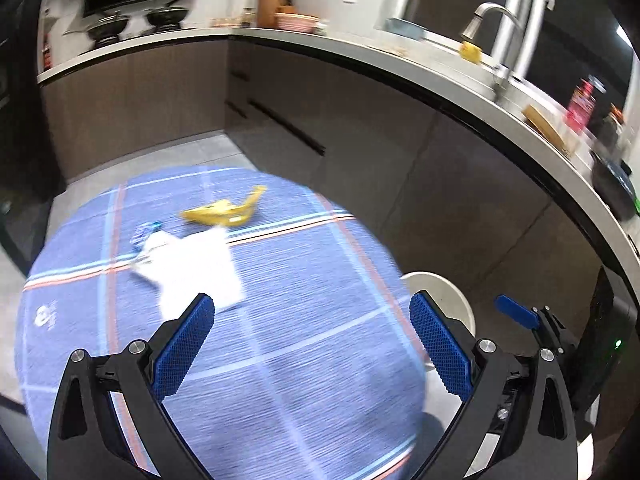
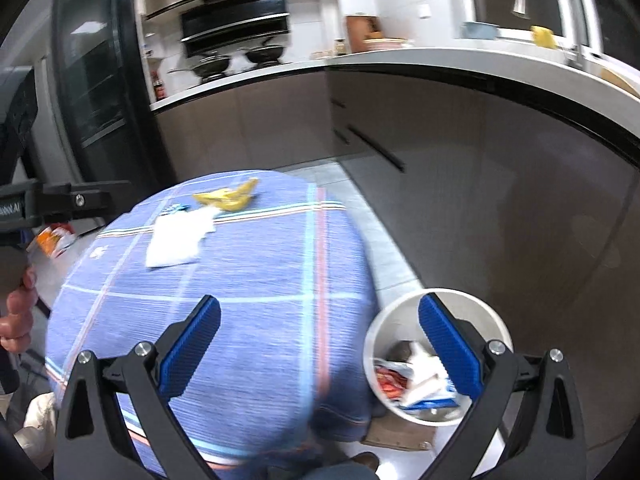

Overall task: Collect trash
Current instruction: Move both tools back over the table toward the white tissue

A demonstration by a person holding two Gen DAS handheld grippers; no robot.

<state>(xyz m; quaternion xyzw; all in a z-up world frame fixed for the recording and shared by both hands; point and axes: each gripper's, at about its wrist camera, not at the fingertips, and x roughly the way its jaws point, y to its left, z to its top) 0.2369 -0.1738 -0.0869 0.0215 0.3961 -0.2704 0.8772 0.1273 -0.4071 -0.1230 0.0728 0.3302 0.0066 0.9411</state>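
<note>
Only one scrap reads at all: white letters ending in "AI" on the black handle of the left gripper [image 2: 12, 208], far left. The white logo on the blue tablecloth [image 1: 44, 316] is too blurred to read

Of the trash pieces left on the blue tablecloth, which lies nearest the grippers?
The white napkin: it lies nearest the left hand-held gripper, while the banana peel and small blue wrapper lie beyond it.

Motion-blurred banana peel [image 1: 224, 212] and white paper [image 1: 192, 268]; small blue item [image 1: 144, 234] beside them unidentifiable; bin [image 1: 444, 296] mostly hidden.
</note>
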